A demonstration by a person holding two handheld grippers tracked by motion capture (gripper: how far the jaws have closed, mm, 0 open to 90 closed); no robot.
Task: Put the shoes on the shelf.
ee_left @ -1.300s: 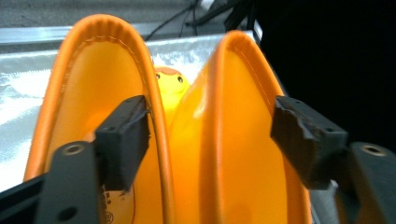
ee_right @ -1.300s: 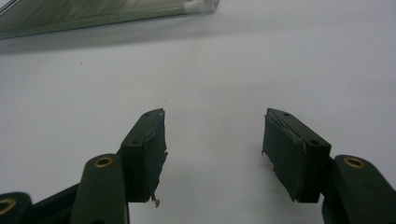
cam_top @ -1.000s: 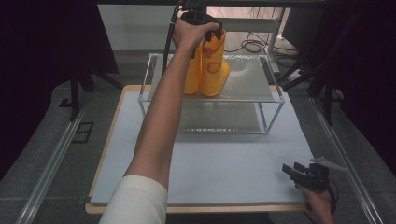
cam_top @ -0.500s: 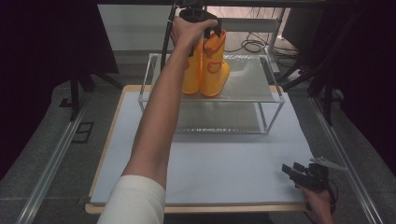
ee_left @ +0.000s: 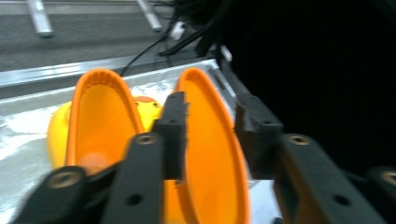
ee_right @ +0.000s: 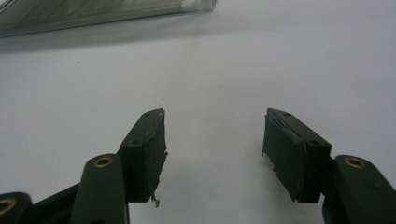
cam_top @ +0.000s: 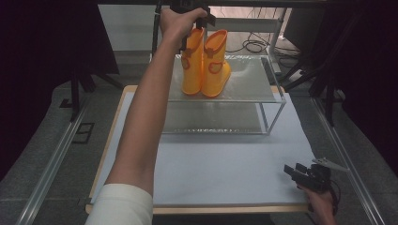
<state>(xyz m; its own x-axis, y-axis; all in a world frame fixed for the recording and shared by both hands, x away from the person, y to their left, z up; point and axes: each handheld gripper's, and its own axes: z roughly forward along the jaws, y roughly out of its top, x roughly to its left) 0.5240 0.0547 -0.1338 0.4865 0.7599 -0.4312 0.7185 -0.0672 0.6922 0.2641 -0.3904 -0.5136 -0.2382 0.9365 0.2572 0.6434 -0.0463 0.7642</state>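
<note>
Since the earlier frame our left gripper (ee_left: 208,135) had come up a bit at the far end of the rack, and its jaws had just been closing. One jaw sat inside the right rain boot (cam_top: 217,63), the other outside, straddling its shaft wall prob. to lift it; whether the pads pressed yet we couldn't tell. Both boots stood upright, side by side, on the top shelf (cam_top: 248,84) of the wire rack. Right gripper (ee_right: 212,149) idled released over the white tabletop (ee_right: 233,60), w/ nothing between its jaws.

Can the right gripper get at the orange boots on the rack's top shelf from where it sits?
Probably not without a long reach: the right gripper rests open at the near table corner, while the orange boots stand on the rack's top shelf, where the left gripper already straddles one boot's rim.
</note>
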